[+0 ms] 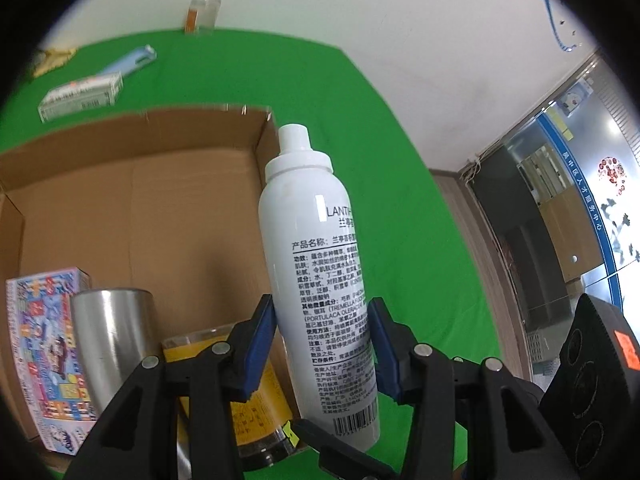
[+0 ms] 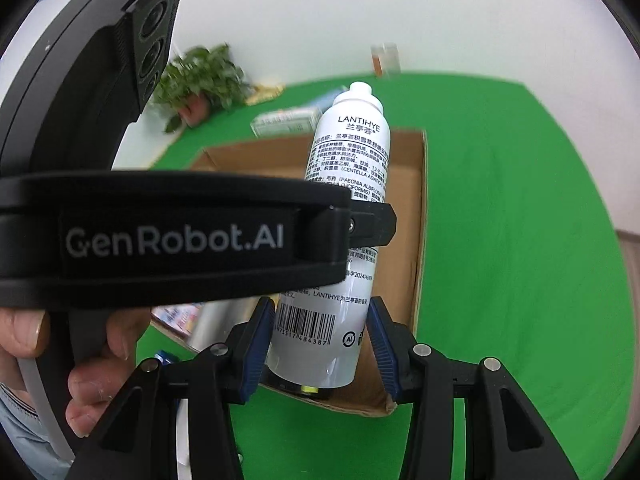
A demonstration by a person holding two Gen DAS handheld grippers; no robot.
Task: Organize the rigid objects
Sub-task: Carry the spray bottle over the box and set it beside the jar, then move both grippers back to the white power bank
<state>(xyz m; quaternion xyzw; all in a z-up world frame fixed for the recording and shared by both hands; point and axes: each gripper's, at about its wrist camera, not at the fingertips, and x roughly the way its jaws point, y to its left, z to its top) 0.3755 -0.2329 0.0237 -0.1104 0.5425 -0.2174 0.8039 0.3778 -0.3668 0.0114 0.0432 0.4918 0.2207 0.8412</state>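
White plastic spray bottle (image 1: pixel 320 280) stood clamped between the left gripper (image 1: pixel 323 344) pads, above the brown cardboard box (image 1: pixel 140 200). The right gripper (image 2: pixel 320 344) flanked its base; contact was unclear, the left tool hiding the bottle's middle.

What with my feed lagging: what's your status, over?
Left gripper shut on white cylindrical spray bottle, mid-body. Right gripper flanks its base, grip unclear. Open brown cardboard box behind it, shiny steel tumbler inside; nothing blocking seen.
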